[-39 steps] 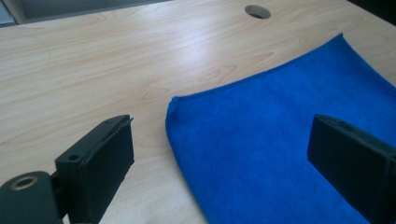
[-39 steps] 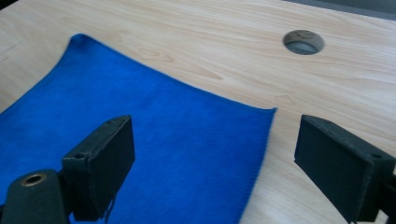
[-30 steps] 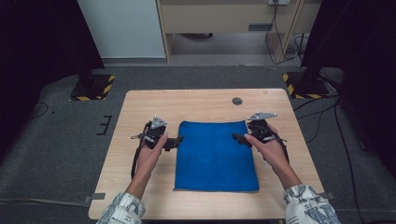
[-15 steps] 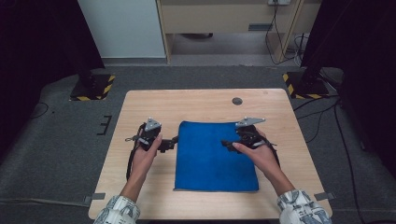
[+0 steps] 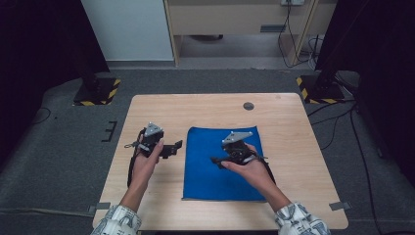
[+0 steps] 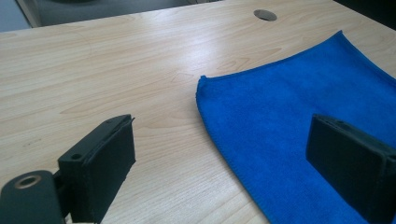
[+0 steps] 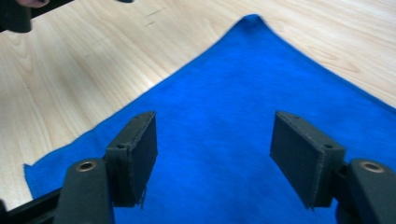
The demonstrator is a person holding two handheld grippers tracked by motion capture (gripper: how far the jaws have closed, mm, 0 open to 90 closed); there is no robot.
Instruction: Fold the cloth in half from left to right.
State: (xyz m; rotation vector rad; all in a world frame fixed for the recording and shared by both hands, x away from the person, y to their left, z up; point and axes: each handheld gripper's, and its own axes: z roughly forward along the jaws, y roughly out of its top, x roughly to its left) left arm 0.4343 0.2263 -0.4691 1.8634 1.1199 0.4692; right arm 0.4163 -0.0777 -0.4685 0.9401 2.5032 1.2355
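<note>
In the high view, the blue cloth (image 5: 222, 164) lies flat on the wooden table (image 5: 288, 127), in the same spot as in the earlier frames. The right gripper (image 5: 219, 160) has come from the cloth's right edge to above its middle, and its jaws have just been closing, with nothing pinched between them. The left gripper (image 5: 176, 147) sits just off the cloth's left edge, shifted slightly away from it, wrist level, jaws pointing at the cloth.

In the left gripper view, its jaws stand wide apart and empty, one over bare wood, the other over the cloth (image 6: 299, 116) near its far left corner.

In the right gripper view, both pads (image 7: 135, 156) hover apart above the cloth (image 7: 219, 116), gripping nothing.
</note>
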